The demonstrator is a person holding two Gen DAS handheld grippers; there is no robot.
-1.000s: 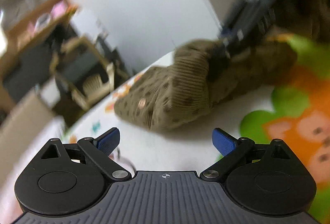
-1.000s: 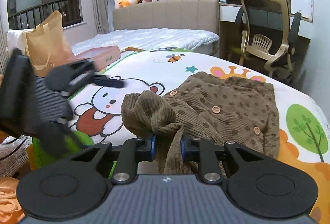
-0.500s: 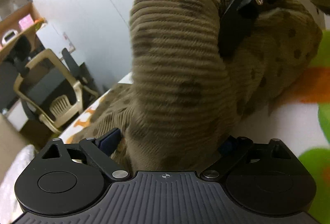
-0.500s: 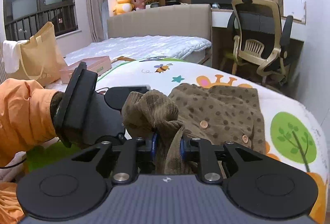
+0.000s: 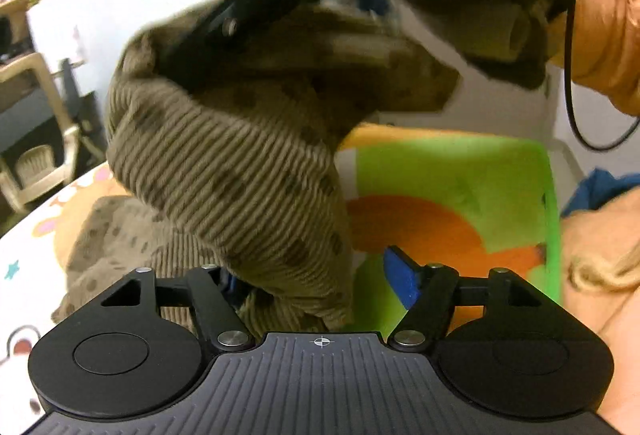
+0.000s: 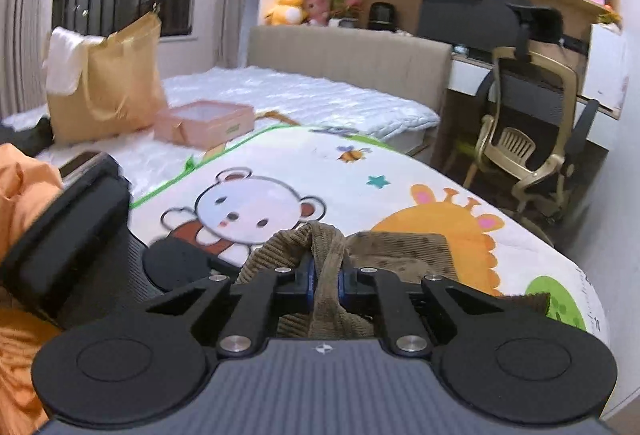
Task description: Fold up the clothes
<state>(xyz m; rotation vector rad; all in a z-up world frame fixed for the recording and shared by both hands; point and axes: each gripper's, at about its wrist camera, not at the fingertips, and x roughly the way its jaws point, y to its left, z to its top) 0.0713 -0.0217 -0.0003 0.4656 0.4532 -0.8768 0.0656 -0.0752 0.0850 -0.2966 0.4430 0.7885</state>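
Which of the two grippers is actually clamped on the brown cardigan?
The right gripper: its pads pinch a cardigan fold. The left gripper is closing, pads not yet pressing.

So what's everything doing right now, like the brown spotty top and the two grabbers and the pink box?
Brown spotted top: bunched, partly lifted off the cartoon play mat.
Right gripper: shut on a fold of the top.
Left gripper: jaws closing around the hanging fabric, one blue pad not touching it.
Pink box: open, lying on the bed.
Office chair: nobody in it.
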